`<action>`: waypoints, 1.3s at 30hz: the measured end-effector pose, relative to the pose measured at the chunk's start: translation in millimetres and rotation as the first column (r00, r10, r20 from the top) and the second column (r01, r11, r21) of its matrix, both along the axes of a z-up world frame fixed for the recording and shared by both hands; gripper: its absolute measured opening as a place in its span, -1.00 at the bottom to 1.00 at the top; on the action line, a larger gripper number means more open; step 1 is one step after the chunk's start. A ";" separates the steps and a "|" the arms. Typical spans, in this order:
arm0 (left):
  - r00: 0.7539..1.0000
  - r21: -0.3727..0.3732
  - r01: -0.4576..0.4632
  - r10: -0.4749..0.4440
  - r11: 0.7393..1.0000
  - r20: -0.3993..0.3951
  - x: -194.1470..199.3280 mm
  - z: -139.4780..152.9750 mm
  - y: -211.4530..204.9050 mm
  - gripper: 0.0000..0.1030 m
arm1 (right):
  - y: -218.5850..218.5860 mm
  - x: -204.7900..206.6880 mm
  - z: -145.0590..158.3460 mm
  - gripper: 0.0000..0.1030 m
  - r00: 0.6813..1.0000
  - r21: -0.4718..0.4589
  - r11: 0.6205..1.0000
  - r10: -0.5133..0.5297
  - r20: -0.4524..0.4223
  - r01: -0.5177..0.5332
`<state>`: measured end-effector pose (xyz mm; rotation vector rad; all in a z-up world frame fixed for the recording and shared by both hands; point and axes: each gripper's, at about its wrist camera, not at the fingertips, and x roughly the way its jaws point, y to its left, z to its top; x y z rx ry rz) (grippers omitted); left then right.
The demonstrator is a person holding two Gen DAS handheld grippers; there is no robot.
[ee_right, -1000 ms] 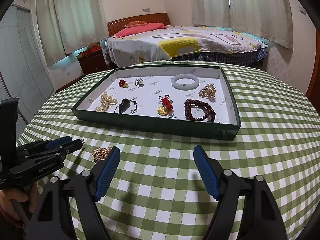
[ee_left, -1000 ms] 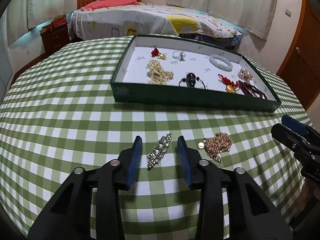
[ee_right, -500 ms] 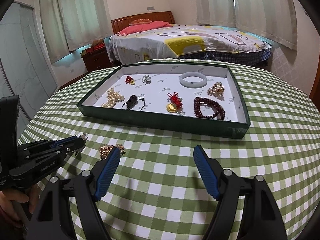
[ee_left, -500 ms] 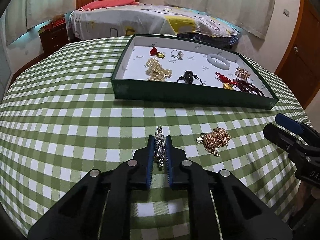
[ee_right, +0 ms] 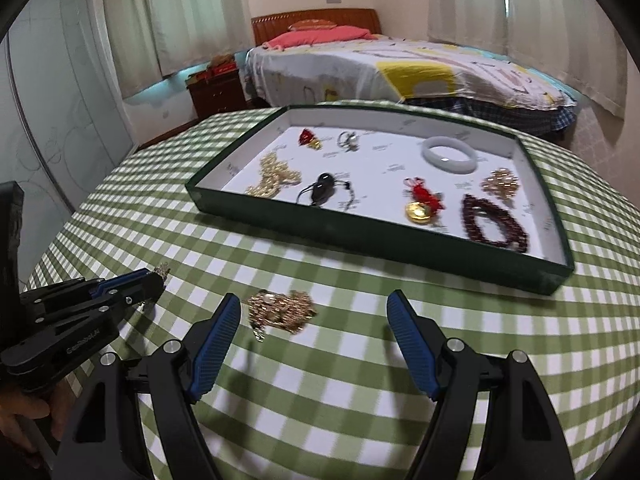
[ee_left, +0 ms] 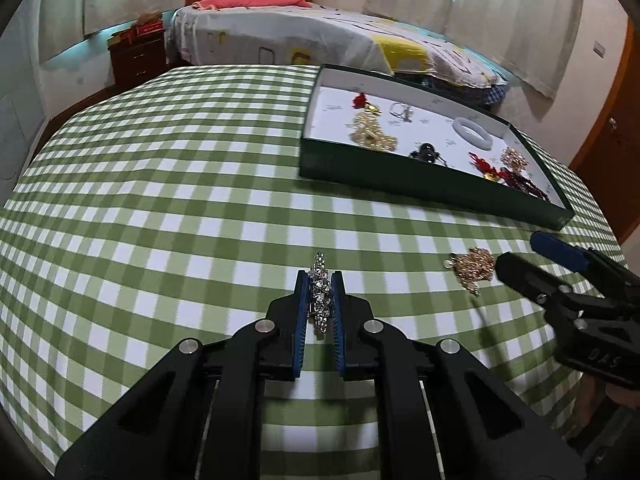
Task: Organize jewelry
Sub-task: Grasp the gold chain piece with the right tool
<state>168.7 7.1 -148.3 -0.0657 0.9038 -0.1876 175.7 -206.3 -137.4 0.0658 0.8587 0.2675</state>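
Note:
My left gripper is shut on a silver rhinestone bracelet, which stands on edge between the blue pads just over the checked cloth. In the right wrist view the left gripper sits at the left with the bracelet's tip sticking out. A heap of gold chain lies on the cloth between the open fingers of my right gripper, close to its left finger and touching neither pad. The left wrist view shows the gold chain just left of the right gripper.
A green tray with a white floor stands beyond, holding a white bangle, dark red beads, a red knot with a gold coin, a black pendant and other pieces. A bed stands behind the round table.
The left gripper's jaws closed on the silver bracelet and then carried it to the left. The right gripper slid left until the gold chain lay between its fingers.

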 end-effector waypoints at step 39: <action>1.000 0.004 -0.012 0.012 1.000 -0.001 2.7 0.1 1.8 -0.78 | 14.4 5.0 -9.6 -0.58 0.997 -0.048 0.997 0.057 -0.052 -0.060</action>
